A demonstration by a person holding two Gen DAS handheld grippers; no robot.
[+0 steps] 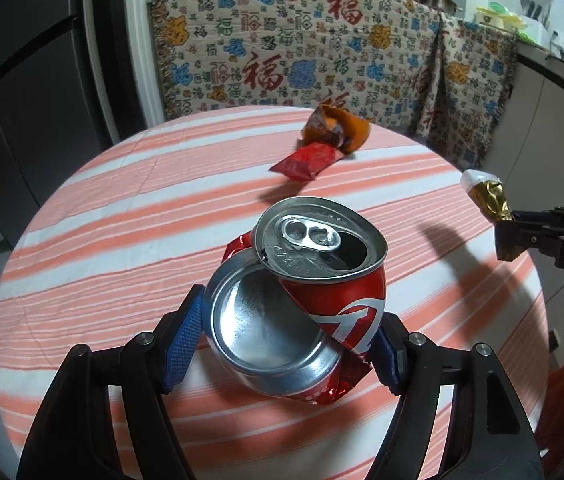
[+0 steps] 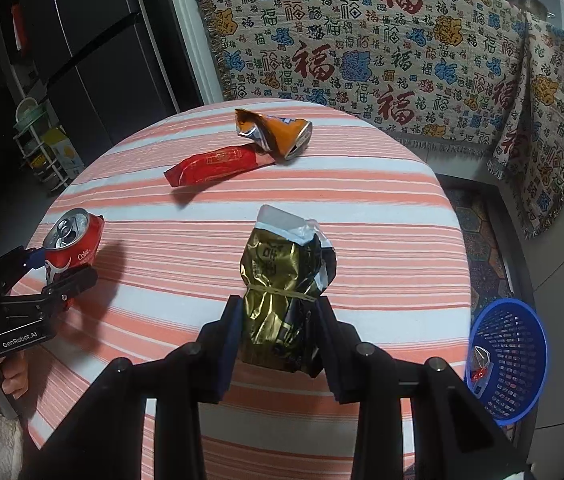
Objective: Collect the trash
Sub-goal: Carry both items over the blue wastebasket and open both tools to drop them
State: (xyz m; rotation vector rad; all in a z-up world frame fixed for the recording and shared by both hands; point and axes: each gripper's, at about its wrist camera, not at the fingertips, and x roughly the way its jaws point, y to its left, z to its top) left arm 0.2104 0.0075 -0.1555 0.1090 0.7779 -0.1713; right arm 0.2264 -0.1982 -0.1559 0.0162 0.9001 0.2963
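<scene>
My left gripper is shut on a crushed red cola can and holds it above the striped round table; it shows at the left of the right wrist view. My right gripper is shut on a crumpled gold and black foil bag tied with a rubber band, seen at the right edge of the left wrist view. A red snack wrapper and a crushed orange can lie at the table's far side.
A blue mesh basket with a little trash in it stands on the floor to the right of the table. A patterned cloth covers furniture behind the table. A dark fridge stands at the left.
</scene>
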